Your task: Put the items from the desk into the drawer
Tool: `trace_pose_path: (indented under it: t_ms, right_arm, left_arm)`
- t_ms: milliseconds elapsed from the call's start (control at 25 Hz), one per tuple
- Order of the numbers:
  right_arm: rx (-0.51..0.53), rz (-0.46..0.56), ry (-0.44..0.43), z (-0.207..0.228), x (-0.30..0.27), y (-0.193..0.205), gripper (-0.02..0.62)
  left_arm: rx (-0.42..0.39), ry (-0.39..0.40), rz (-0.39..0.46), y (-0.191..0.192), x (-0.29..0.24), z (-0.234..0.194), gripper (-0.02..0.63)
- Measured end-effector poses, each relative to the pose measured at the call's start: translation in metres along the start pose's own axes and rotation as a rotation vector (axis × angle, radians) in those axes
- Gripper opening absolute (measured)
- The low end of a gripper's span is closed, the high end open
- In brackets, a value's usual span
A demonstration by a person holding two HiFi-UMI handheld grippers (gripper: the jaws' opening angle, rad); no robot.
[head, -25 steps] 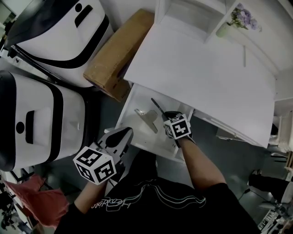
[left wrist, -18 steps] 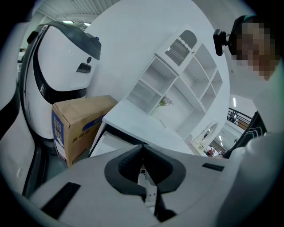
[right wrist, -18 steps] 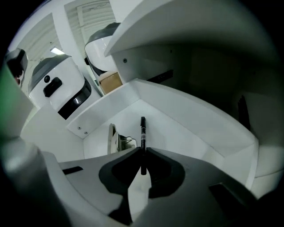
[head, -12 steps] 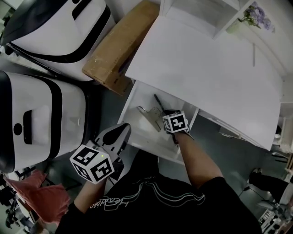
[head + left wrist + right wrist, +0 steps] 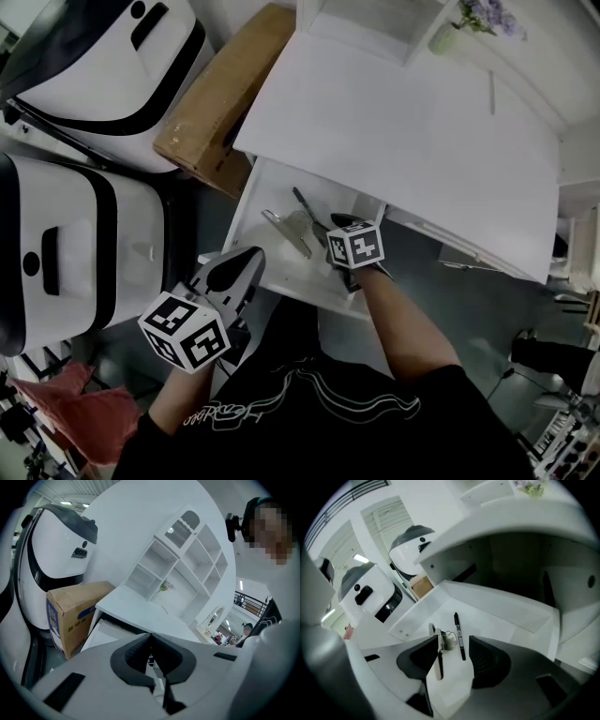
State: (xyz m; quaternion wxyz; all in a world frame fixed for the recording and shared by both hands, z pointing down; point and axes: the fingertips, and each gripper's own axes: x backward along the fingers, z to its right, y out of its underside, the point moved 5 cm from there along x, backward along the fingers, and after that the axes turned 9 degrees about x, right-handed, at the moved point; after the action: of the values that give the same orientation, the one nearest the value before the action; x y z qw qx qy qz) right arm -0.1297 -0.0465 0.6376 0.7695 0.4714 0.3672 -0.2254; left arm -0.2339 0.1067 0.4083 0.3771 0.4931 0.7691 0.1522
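The white drawer stands pulled out under the white desk top. On its floor lie a black pen and a silver clip-like item. My right gripper hangs over the drawer's front part, jaws open and nothing between them. In the right gripper view the pen lies just beyond the open right gripper, and the silver item rests by the left jaw. My left gripper stays outside the drawer's front left corner. The left gripper is shut and holds nothing.
A brown cardboard box leans beside the desk's left end. Two large white-and-black machines stand left of it. A shelf unit with a flower vase sits at the desk's back. A red cloth lies on the floor.
The head view has shifted a little, so the desk sits higher and further left. The right gripper stays over the drawer by the pen. The left gripper has hardly moved.
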Motion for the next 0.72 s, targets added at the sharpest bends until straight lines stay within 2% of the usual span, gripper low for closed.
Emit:
trace_pose_path:
  t_ms: [160, 360, 440, 520, 640, 720]
  right_arm:
    - [-0.057, 0.176, -0.06, -0.022, 0.068, -0.018, 0.193]
    - [-0.092, 0.381, -0.138, -0.055, 0.181, -0.021, 0.187]
    - [-0.084, 0.455, -0.179, -0.071, 0.228, -0.021, 0.152]
    - [-0.068, 0.546, -0.274, -0.091, 0.277, -0.022, 0.106]
    - [0.002, 0.713, -0.409, -0.122, 0.344, -0.028, 0.1]
    - [0.043, 0.79, -0.435, -0.137, 0.382, -0.02, 0.074]
  left_arm:
    - [-0.034, 0.04, -0.001, 0.017, 0.006, 0.027, 0.02]
    - [-0.074, 0.104, 0.011, 0.039, 0.02, 0.078, 0.02]
    - [-0.102, 0.123, 0.016, 0.044, 0.028, 0.102, 0.02]
    - [-0.126, 0.146, 0.021, 0.049, 0.036, 0.126, 0.02]
    - [-0.164, 0.192, 0.029, 0.05, 0.046, 0.157, 0.02]
    - [-0.186, 0.217, 0.03, 0.056, 0.054, 0.179, 0.02]
